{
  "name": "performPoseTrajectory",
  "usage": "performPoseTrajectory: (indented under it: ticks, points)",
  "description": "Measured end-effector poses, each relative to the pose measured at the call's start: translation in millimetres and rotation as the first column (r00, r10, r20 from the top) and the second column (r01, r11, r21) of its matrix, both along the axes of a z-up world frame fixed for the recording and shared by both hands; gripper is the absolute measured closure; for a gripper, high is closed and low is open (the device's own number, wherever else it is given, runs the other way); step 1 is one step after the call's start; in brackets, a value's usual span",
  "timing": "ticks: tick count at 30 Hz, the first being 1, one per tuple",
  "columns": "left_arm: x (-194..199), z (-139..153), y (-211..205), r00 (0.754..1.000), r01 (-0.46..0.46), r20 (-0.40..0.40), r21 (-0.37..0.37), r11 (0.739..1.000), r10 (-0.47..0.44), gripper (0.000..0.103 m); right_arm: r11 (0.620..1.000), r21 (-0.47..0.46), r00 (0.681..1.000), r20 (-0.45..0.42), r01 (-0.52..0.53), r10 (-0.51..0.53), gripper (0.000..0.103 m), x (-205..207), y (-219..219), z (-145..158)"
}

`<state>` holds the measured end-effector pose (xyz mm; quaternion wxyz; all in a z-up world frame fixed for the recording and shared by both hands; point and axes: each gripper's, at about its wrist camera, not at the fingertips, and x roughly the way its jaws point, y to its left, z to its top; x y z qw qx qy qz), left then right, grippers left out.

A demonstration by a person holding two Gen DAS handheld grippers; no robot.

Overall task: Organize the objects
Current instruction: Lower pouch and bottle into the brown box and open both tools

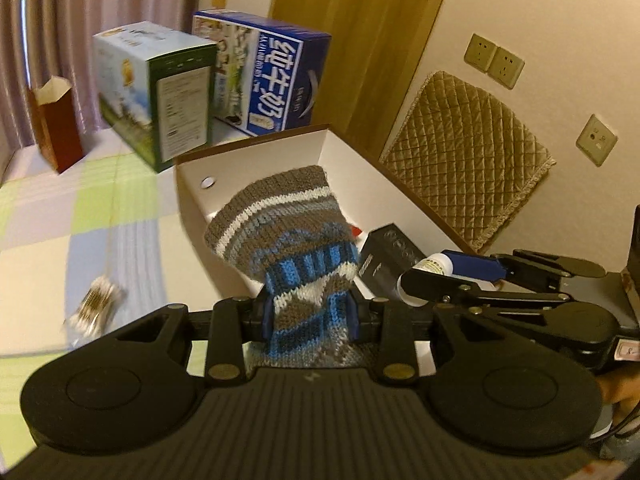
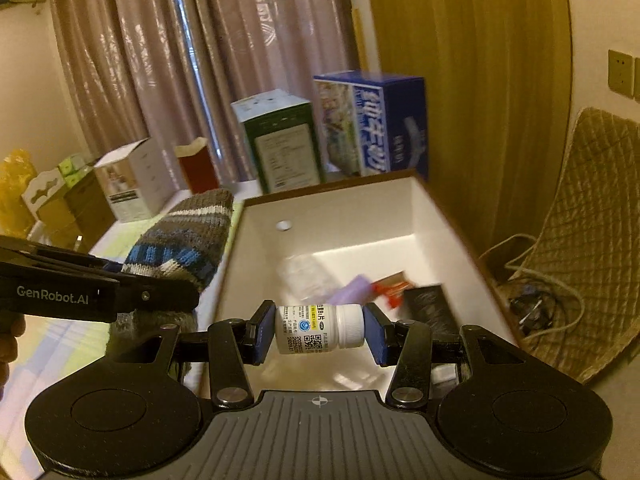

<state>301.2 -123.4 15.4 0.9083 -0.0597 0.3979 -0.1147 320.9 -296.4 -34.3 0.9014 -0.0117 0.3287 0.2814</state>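
Through my left wrist camera, my left gripper [image 1: 308,312] has its fingers clamped on the knitted sock [image 1: 288,232], held over the open box [image 1: 320,148]; a dark carton [image 1: 384,260] already lies inside.

Through my right, my right gripper [image 2: 320,330] grips the pill bottle [image 2: 320,328] end to end above the box [image 2: 440,220]. I judge both drops remain.

Two wrist fisheyes, each close behind its claw, angled down, sharing the white box [image 1: 256,152] [image 2: 344,200].
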Motion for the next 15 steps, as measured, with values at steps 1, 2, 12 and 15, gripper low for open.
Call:
performPoseTrajectory:
  ticks: [1,2,12,15]
  points:
    - [8.4,-1.1,-6.0,1.0,0.003,-0.002,0.007,1.0,-0.003,0.074,1.0,-0.003,1.0,0.0,-0.001,0.001,0.059,7.7,-2.4,-1.2]
    - [16.1,-2.7,-10.3,1.0,0.001,-0.005,0.012,1.0,-0.001,0.074,1.0,-0.005,1.0,-0.002,-0.002,0.002,0.059,14.8,-5.2,-3.0]
    - [89.2,-33.9,-28.0,0.995,-0.035,-0.085,0.082,0.996,0.042,0.074,0.999,-0.027,0.999,-0.026,-0.045,0.044,0.059,68.8,-6.2,-20.2]
    - [103.0,-42.4,-30.3,0.993,-0.045,-0.108,0.102,0.994,0.056,0.074,0.998,-0.03,0.998,-0.036,-0.061,0.06,0.059,79.6,-3.4,-24.6]
